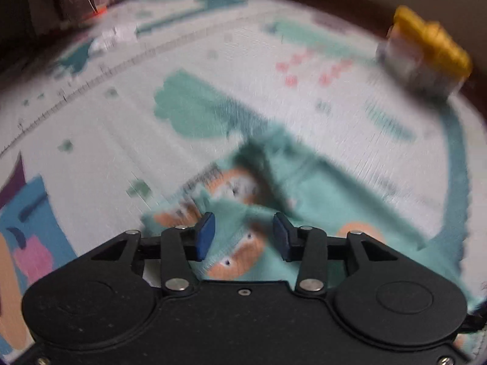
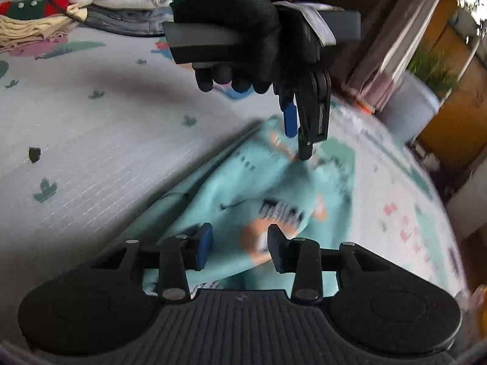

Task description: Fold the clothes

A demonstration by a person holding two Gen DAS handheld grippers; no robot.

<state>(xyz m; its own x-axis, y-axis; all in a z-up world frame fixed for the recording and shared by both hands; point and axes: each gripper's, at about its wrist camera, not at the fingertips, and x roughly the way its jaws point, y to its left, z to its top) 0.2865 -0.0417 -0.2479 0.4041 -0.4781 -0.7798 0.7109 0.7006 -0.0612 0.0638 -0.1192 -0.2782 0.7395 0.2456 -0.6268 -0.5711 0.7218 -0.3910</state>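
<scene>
A teal garment with orange prints (image 2: 274, 182) lies crumpled on the patterned play mat (image 2: 91, 152). My right gripper (image 2: 239, 248) is open just above its near part, fabric showing between the jaws. My left gripper (image 1: 243, 237) is open over the same garment (image 1: 319, 200). In the right wrist view the left gripper (image 2: 299, 137) is held by a black-gloved hand, pointing down at the garment's far part, its tips at or just above the cloth. Both views are motion-blurred.
A stack of folded clothes (image 2: 127, 0) sits at the mat's far edge. A yellow and white object (image 1: 426, 54) sits on the mat's right edge. A grey bin (image 2: 411, 103) and curtain stand beyond the mat.
</scene>
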